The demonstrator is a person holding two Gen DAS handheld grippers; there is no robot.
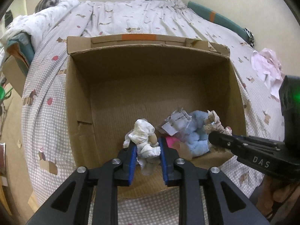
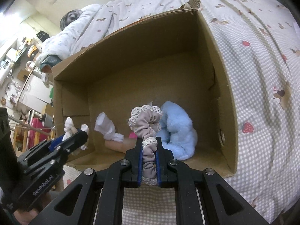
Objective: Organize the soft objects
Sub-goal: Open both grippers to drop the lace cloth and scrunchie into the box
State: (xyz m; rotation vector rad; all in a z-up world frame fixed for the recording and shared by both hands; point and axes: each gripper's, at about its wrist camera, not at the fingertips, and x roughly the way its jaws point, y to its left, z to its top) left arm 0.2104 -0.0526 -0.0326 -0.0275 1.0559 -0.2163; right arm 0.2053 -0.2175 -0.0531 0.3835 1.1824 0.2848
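Note:
An open cardboard box (image 1: 78,101) stands on a bed. My left gripper (image 1: 147,144) hangs over the box's near edge, its blue pads shut on a white cloth bundle (image 1: 144,136) with a tan piece in it. In the right wrist view that gripper (image 2: 78,135) shows at the left with the bundle (image 2: 69,125). My right gripper (image 2: 149,144) is shut on a beige scrunchie (image 2: 148,123) with lace trim, over the box's near right corner. A light blue plush (image 2: 178,131) lies on the box floor behind it, and a white rolled cloth (image 2: 106,129) beside a cardboard tube (image 2: 116,146).
The checked bedspread (image 1: 46,112) surrounds the box. A pink and white cloth (image 1: 266,67) lies on the bed to the right. Crumpled paper labels (image 1: 176,121) sit in the box by the plush. A white quilt (image 1: 37,22) is piled at the far left, a teal bolster (image 1: 211,15) at the far right.

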